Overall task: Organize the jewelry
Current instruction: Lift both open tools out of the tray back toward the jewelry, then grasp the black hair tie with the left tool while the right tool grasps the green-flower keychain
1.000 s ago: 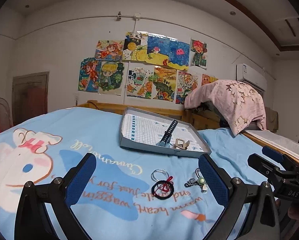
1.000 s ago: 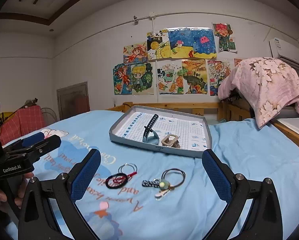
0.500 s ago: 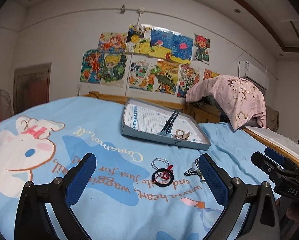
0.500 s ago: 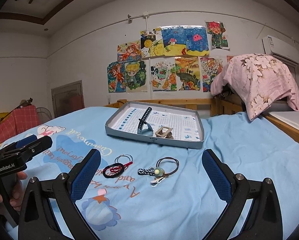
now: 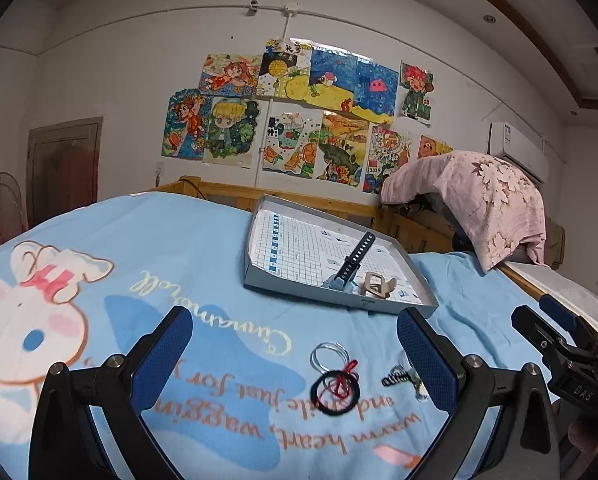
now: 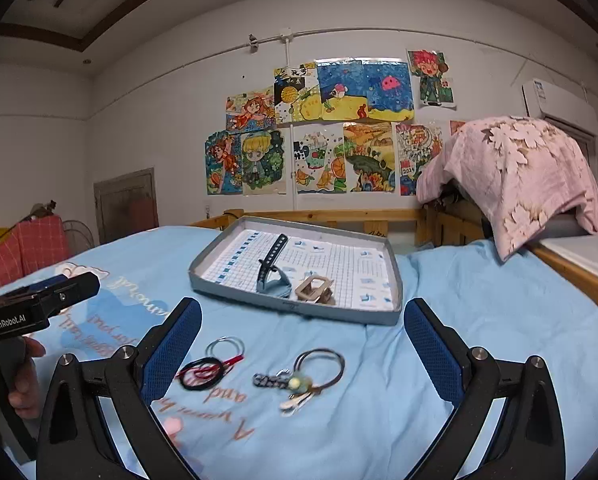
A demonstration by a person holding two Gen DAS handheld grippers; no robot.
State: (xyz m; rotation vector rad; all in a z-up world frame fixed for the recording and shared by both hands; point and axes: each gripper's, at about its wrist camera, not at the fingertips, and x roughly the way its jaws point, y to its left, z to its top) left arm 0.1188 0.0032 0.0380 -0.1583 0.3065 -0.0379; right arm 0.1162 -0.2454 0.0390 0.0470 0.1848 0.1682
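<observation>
My left gripper (image 5: 295, 354) hangs with its jaws spread wide and empty above the blue bedsheet (image 5: 203, 248); the right gripper (image 6: 303, 344) is spread and empty too. Just ahead of the left one, between its pads, lies a black hair tie (image 5: 335, 394) tangled with a red cord (image 5: 345, 376) and a pair of thin silver rings (image 5: 327, 355). A little to its right, half hidden by the blue pad, is a black spiral clip; in the right view it shows as a dark clip (image 6: 267, 380) touching a brown hair tie (image 6: 323, 362) with a pale bead (image 6: 295, 382).

These will be feather-light, soft and floppy (the rings stiff but slippery), so I judge a pinch across the elastic's band, pressed into the sheet, safest. The tangle may lift as one.

Farther out sits the grey tray (image 5: 299, 286), already holding a dark watch strap (image 5: 353, 258) and a beige hair claw (image 5: 377, 284).

Both grippers point forward, tilted slightly down, side by side.
</observation>
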